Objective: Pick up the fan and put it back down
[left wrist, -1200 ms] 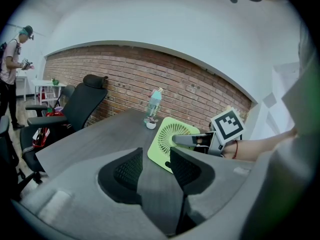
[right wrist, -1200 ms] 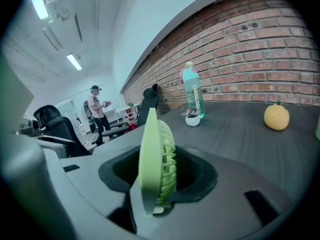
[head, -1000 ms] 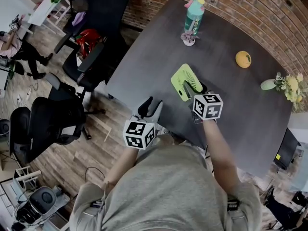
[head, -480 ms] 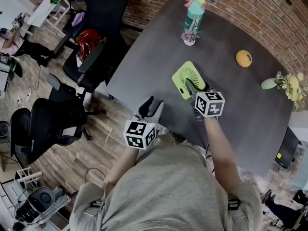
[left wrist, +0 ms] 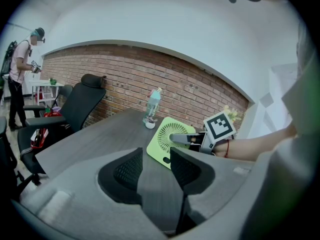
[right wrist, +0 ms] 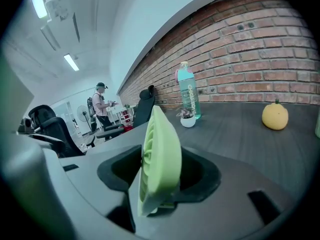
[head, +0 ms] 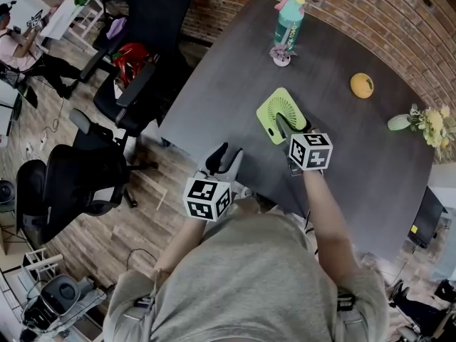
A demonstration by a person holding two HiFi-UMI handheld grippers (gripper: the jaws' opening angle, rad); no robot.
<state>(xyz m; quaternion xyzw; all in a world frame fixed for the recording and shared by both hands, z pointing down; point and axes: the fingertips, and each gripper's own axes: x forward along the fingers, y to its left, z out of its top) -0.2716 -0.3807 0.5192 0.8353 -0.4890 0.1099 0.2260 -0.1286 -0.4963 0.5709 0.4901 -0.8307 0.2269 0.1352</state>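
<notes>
Since the table [head: 356, 141] bears only the lower edge of the fan [head: 279, 111], which stands tilted between the jaws of your right gripper [head: 291, 125], the main risk is a topple. Those jaws have just been opening, and a gap shows beside the fan's face, so the pads no longer seem to press it. Left unsupported at that lean, it could drop flat on its grille. If you draw back crookedly, a jaw may catch the rim and drag the fan toward the near table edge. Your left gripper [head: 222, 157] hangs at that edge with its jaws apart and nothing between them, so I judge it clear of trouble.

Count:
- table: one
- black chairs [head: 71, 180]: three that I can make out
- grippers: two
- fan: one
- bottle [head: 287, 21]: one
- bunch of flowers [head: 427, 123]: one
- yellow fruit [head: 361, 85]: one
- small pot [head: 281, 57], just beside the bottle: one
</notes>
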